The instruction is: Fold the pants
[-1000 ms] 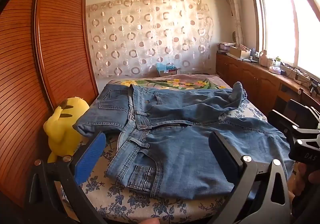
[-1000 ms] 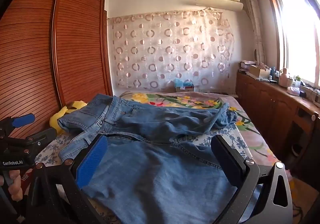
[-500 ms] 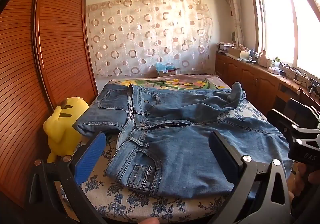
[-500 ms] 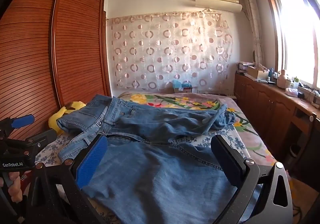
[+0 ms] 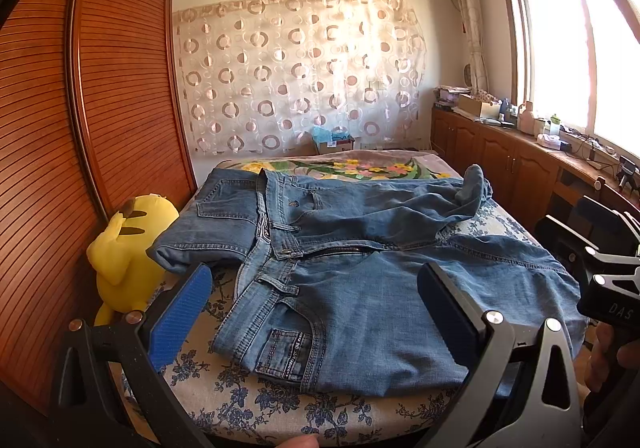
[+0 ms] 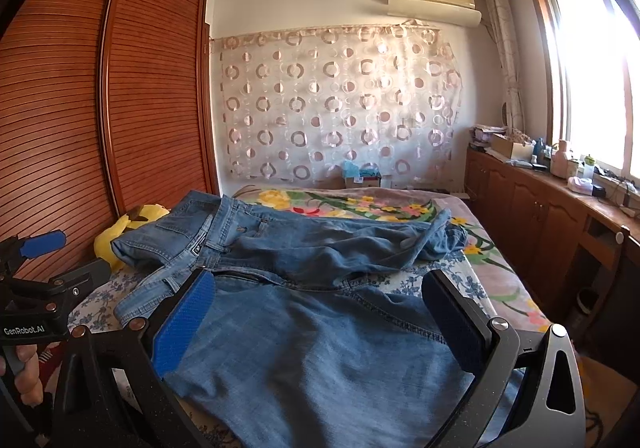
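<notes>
While the jeans [image 5: 360, 268] lie spread on the bed [image 5: 248, 400], both the left hand-held gripper [image 5: 316, 312] and the right hand-held gripper [image 6: 316, 320] hover released, grasping nothing.

- The left gripper [image 5: 316, 312] is level and points toward 12 o'clock, jaws spread wide with nothing between them.
- Its blue pad [image 5: 180, 316] sits at 8 o'clock in its own view; the dark one sits at 4 o'clock.
- The right gripper [image 6: 316, 316] is likewise level, aimed at 12 o'clock, jaws wide apart and empty.
- In the right wrist view, the left gripper's body shows at 9 o'clock, with a hand [image 6: 24, 372] wrapped round its handle at 8 o'clock.
- In the left wrist view, the right gripper's body shows at 3 o'clock, with fingers [image 5: 604, 356] on its grip at 4 o'clock.
- A fingertip [image 5: 298, 442] shows at 6 o'clock.
</notes>
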`<action>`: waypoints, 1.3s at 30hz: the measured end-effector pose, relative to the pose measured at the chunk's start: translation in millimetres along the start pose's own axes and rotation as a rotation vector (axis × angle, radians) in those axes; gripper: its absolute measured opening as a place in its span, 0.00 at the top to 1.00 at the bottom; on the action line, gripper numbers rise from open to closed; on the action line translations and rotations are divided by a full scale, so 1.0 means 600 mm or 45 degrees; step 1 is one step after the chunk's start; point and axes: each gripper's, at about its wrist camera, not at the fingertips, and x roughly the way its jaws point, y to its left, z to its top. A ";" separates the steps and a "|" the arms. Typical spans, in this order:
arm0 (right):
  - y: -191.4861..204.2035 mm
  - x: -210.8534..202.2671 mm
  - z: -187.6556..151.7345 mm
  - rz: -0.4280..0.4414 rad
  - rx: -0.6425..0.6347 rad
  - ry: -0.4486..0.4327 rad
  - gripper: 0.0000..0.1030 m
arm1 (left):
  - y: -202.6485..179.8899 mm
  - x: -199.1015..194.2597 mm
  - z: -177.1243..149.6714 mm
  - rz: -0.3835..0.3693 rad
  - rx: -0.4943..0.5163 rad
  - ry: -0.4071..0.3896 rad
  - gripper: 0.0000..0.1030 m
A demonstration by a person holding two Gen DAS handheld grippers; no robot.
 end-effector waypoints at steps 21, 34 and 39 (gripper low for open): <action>-0.001 -0.003 0.000 -0.009 0.003 -0.005 0.00 | 0.000 0.000 0.000 0.000 0.000 -0.003 0.00; -0.002 -0.002 0.000 -0.011 0.005 -0.006 0.00 | 0.000 -0.001 0.000 0.001 -0.002 -0.005 0.00; -0.002 -0.002 0.000 -0.009 0.006 -0.006 0.00 | 0.000 0.000 0.000 0.001 -0.002 -0.003 0.00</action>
